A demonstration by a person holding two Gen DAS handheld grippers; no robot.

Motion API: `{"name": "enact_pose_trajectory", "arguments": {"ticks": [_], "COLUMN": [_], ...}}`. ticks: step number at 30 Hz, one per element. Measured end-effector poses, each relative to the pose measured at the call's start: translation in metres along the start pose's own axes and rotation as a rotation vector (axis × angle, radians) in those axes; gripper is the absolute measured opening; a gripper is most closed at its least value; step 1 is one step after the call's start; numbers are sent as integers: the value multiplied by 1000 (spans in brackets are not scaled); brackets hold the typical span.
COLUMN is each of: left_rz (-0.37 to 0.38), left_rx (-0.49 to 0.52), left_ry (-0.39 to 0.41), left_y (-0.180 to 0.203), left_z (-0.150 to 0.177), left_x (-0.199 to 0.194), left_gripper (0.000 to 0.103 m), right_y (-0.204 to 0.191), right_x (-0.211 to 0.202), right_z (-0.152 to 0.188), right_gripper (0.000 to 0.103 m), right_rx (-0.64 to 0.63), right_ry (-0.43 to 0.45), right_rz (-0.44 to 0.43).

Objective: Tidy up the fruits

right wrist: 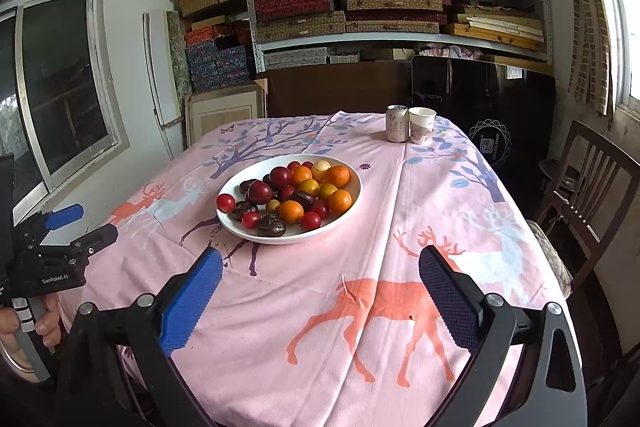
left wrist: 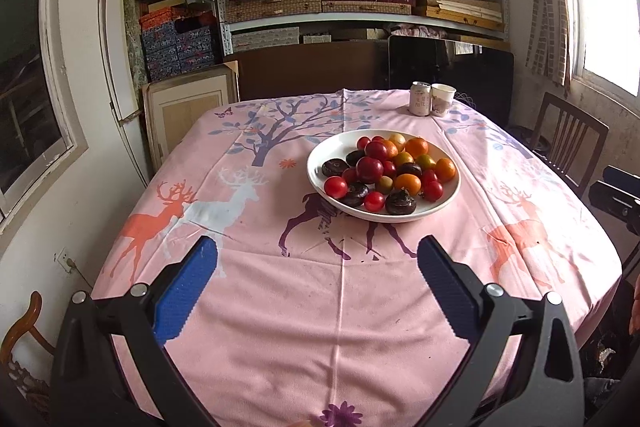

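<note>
While every fruit (right wrist: 294, 197) sits mixed in the white bowl (right wrist: 236, 223) at twelve o'clock, both the left gripper (left wrist: 318, 251) and right gripper (right wrist: 320, 263) hover wide open and empty; sorted or unsorted, I cannot tell.

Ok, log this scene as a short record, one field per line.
surface: table with pink deer-print cloth
bowl: white bowl, left of the table's middle in the right wrist view
contents: small red, orange, yellow and dark fruits, mixed
far edge: can beside paper cup
left gripper: open, holding nothing
right gripper: open, holding nothing
sorting: not begun
</note>
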State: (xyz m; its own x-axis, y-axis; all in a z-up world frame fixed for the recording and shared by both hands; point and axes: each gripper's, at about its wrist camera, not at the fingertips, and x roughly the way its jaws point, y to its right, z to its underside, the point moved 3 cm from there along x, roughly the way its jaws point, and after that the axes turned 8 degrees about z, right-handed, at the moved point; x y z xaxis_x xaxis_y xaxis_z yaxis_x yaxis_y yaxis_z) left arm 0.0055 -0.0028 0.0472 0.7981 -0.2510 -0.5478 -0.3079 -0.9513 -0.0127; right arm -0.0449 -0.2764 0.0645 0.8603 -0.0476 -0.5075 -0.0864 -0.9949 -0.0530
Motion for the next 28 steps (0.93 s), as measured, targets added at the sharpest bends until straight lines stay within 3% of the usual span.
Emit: {"name": "enact_pose_trajectory", "arguments": {"ticks": [15, 28], "left_rz": [-65, -72], "left_rx": [-29, -7], "left_ry": [49, 25], "left_y": [-7, -5], "left_z": [0, 0], "left_x": [-24, -20], "left_gripper": [98, 98], "right_y": [9, 19], "right_x": [-20, -20], "right_z": [8, 12], "right_gripper": [99, 99], "right_rx": [23, 46], "right_ry": [15, 3], "right_rz": [8, 9]}}
